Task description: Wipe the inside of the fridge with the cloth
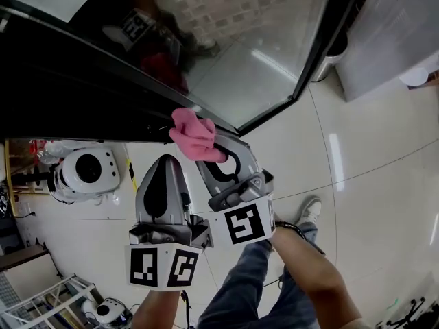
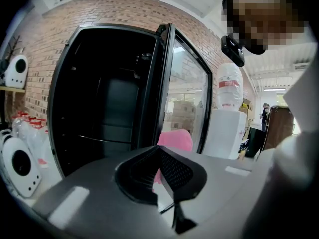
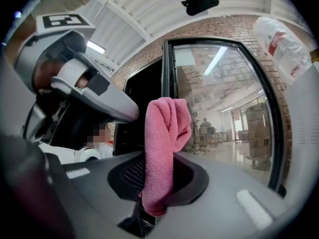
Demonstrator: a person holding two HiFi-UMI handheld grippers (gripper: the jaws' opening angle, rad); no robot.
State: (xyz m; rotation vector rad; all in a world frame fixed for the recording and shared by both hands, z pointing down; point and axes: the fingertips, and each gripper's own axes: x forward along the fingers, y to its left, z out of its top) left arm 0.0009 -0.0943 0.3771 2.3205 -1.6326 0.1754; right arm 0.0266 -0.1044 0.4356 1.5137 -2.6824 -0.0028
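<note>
Pink cloth (image 1: 195, 134) is clamped in the right gripper (image 1: 214, 153). Its bunched free end stands past the jaw tips, just above the centre of the head view. In the right gripper view the cloth (image 3: 164, 138) runs upright through the middle of the frame, pinched low down between the two dark jaw pads of the right gripper (image 3: 158, 178).

Fridge (image 1: 55, 81) fills the upper left of the head view as a dark cabinet. Its glass door (image 1: 260, 60) stands open across the upper centre. The cloth lies close to the door's lower frame edge; contact cannot be confirmed.

Left gripper (image 1: 164, 160) sits just left of the right gripper. In its own view the left gripper (image 2: 159, 156) has its jaws closed tip to tip, holding nothing.

White round appliance (image 1: 86, 170) rests on the floor (image 1: 370, 149) at left.
</note>
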